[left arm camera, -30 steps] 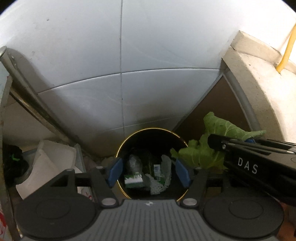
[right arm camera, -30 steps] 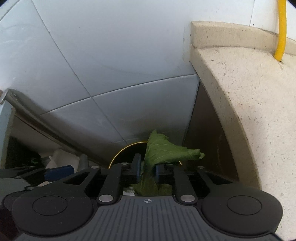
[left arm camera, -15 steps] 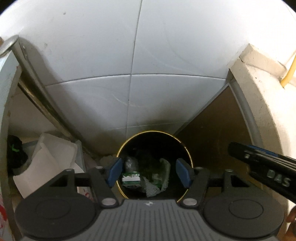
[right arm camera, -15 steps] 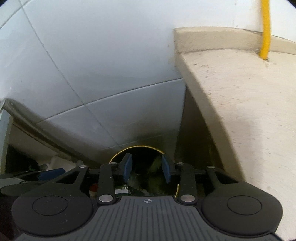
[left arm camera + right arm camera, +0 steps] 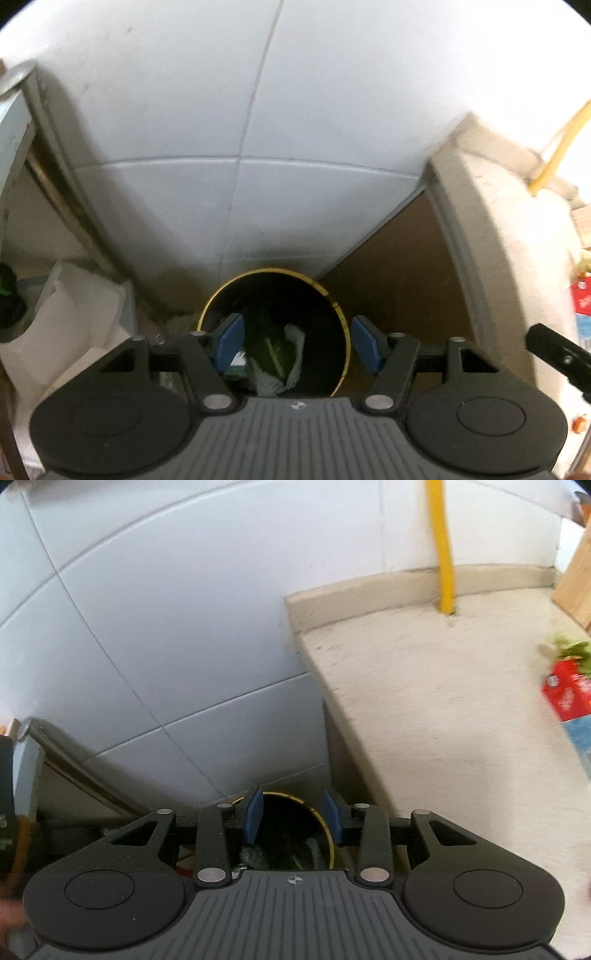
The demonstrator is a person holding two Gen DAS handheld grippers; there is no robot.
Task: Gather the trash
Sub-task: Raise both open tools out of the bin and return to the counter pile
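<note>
Green leaf [image 5: 271,349] lies down in the black bin [image 5: 340,325] beneath both grippers, which is why the right gripper [image 5: 293,814], its jaws just opened, and the half-open left gripper [image 5: 297,341] hold nothing.

setting: a home kitchen corner, judged from the large glossy white wall tiles [image 5: 177,635] with thin grout lines and the speckled beige stone countertop [image 5: 443,709] with a raised back lip meeting that wall. on the counter sit a red and blue food carton [image 5: 567,698], some leafy greens [image 5: 570,648] and the edge of a wooden board [image 5: 576,576], and a yellow pipe [image 5: 441,546] runs down the wall to the counter. on the floor beside the counter stands a round black bin with a gold rim [image 5: 334,306] holding a green leaf [image 5: 267,347] and crumpled wrappers, next to white bags [image 5: 70,317].
</note>
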